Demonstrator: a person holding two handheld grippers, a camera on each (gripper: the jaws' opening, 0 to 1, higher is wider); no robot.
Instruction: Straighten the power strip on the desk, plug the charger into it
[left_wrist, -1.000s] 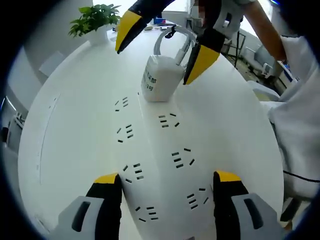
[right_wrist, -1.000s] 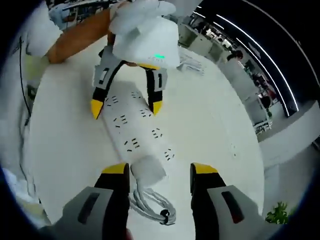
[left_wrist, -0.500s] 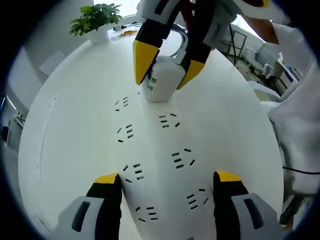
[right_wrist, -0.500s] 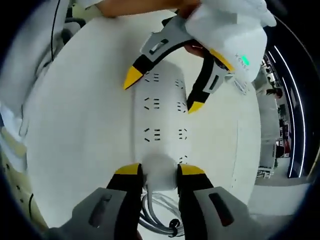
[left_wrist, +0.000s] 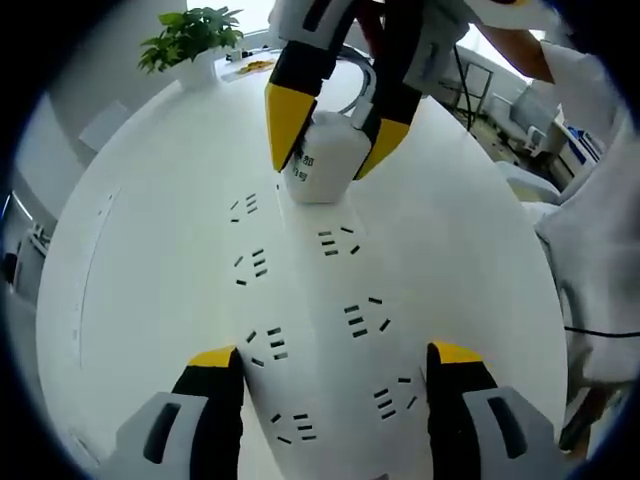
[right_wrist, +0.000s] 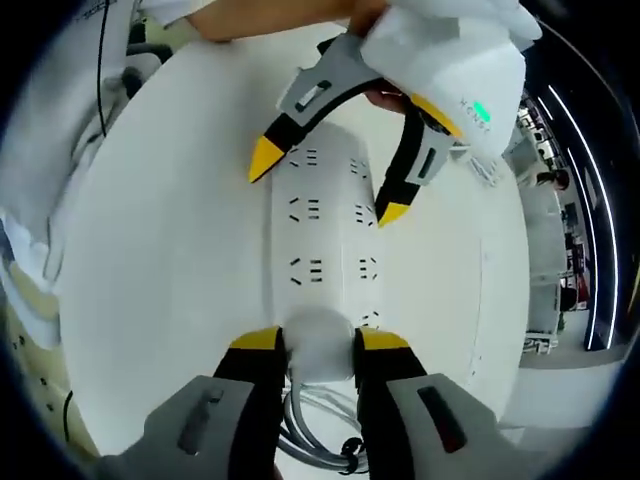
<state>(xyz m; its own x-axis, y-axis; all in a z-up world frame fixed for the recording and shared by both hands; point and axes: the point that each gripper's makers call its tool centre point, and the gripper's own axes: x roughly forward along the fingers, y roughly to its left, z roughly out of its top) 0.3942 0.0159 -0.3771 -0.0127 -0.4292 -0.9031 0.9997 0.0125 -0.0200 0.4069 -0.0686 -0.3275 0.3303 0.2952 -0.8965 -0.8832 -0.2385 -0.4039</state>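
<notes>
Far side of my left gripper view: potted green plant near the edge of the white desk. A pale flat rectangle lies on the floor beyond the desk edge. Chair frame and cluttered furniture off to the right, too blurred to name. My right gripper view: ceiling light strips along a dark ceiling, white sleeve at left.
</notes>
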